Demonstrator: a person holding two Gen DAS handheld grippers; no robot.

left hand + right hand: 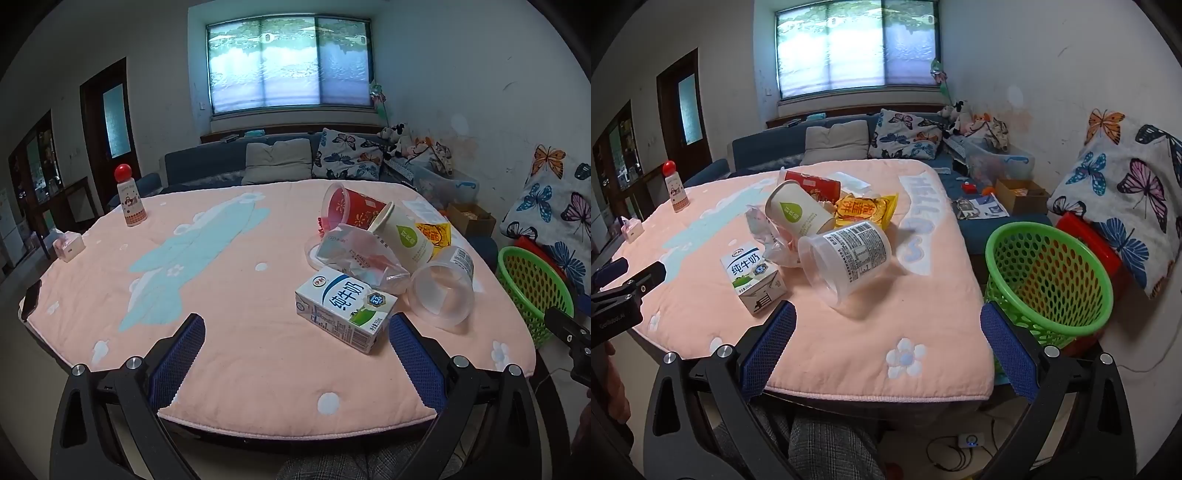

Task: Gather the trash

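Pink table (240,350) holds piled trash (827,225); both grippers' fingers (417,354) (1008,347) spread, empty.

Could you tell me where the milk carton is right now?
The milk carton lies on the pink table cover, nearest the person, beside the clear plastic cup.

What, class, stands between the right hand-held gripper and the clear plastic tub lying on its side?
Nothing visible does. The right hand-held gripper is open over bare pink quilted tablecloth, and the clear plastic tub lies just beyond it, mouth toward the gripper. The white milk carton sits off to the left.
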